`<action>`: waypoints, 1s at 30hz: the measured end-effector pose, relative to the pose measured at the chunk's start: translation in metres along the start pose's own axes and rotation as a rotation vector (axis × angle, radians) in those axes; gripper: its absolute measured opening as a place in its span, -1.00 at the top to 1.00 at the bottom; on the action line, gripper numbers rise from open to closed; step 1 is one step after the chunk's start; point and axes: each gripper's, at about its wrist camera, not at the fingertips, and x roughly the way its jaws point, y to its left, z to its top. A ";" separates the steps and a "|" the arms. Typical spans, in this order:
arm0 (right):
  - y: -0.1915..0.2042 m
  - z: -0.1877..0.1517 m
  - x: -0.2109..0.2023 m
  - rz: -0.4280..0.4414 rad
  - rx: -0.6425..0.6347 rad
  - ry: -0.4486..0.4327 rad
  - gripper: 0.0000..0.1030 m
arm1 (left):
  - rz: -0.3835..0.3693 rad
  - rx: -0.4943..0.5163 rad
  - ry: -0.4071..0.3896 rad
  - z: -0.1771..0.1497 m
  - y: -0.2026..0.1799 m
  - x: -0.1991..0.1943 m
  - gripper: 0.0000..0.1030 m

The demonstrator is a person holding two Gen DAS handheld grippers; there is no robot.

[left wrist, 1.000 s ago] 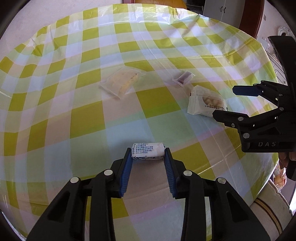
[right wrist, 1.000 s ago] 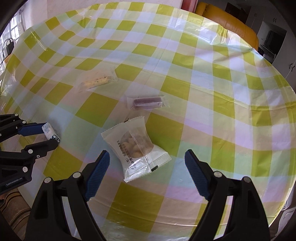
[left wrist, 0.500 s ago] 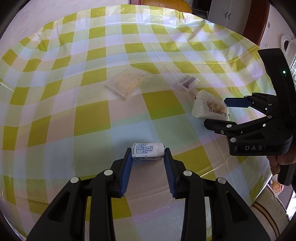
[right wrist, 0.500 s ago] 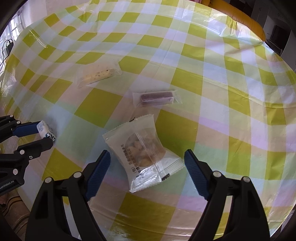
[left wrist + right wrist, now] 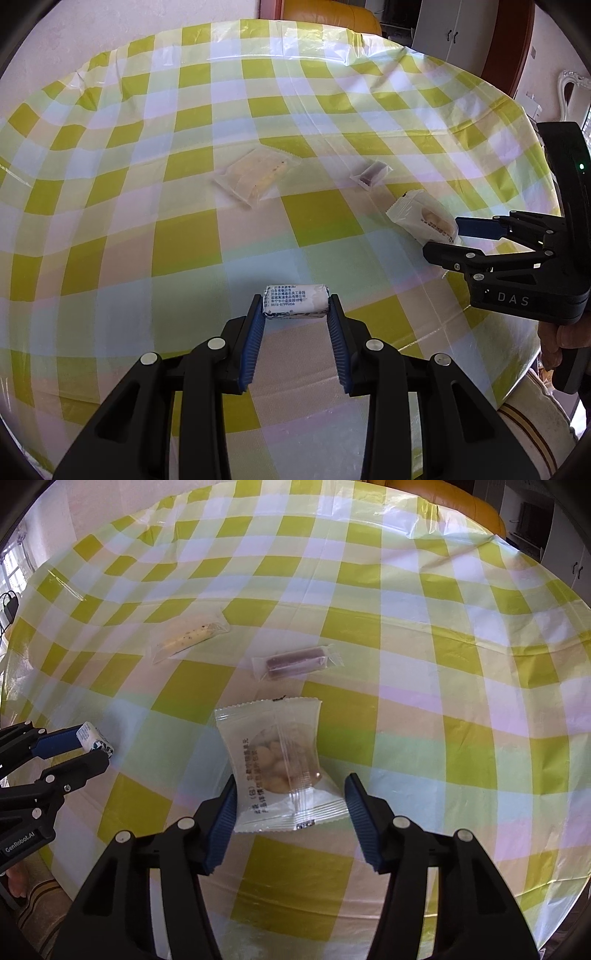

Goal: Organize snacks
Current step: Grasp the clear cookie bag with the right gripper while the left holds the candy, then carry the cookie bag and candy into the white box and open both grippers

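Note:
My left gripper is shut on a small white wrapped candy and holds it above the checked tablecloth; it shows at the left of the right wrist view. My right gripper is open, its fingers on either side of a clear cookie packet lying on the table. That packet also shows in the left wrist view, with the right gripper around it. A pale biscuit bar packet and a small brown bar packet lie farther back.
The round table carries a yellow-green checked plastic cloth. Its edge runs close behind both grippers. An orange sofa stands beyond the far side. A striped cushion sits below the table's right edge.
My right gripper has moved forward and its open fingers have narrowed so they now flank the cookie packet. My left gripper has kept its hold on the candy and drawn back a little.

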 end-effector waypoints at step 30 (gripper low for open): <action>-0.065 -0.109 -0.101 -0.145 0.222 -0.059 -0.11 | -0.155 0.191 -0.013 -0.007 -0.108 -0.034 0.35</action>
